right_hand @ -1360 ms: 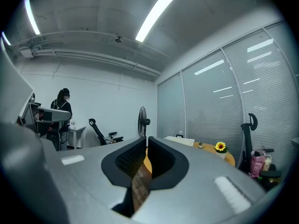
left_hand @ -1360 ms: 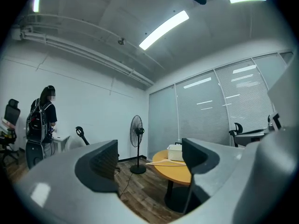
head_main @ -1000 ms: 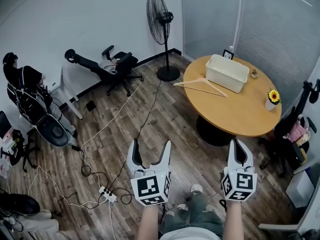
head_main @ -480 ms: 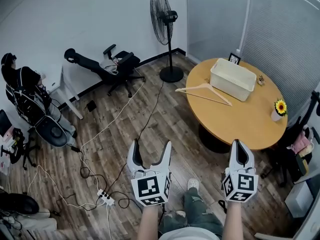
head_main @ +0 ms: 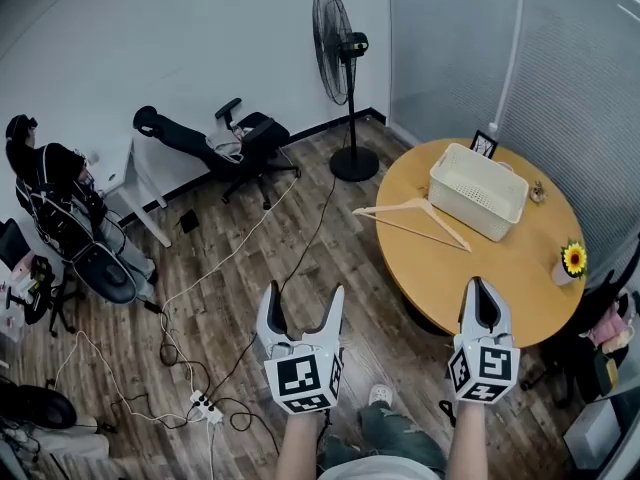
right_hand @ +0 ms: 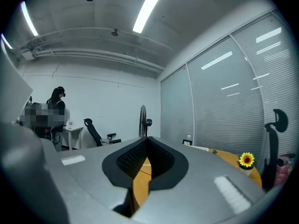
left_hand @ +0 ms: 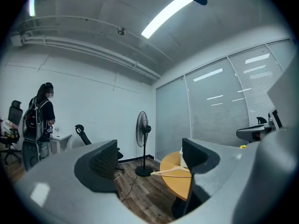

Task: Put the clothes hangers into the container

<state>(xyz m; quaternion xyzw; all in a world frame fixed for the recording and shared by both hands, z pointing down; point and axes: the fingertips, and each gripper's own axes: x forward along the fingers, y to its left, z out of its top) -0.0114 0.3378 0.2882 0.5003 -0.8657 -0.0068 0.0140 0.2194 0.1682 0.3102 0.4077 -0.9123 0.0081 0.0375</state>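
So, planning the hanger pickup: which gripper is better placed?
Probably left: jaws on the left gripper are apart, with the hanger framed between them ahead; those on the right gripper are together.

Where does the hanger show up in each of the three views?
Head view: the hanger lies right of centre on the round table, left of the bin.
Left gripper view: low centre, seen between the open left claw's jaws.
Right gripper view: not made out; the shut right claw blocks most of the table.
Shared landmark: the standing fan.
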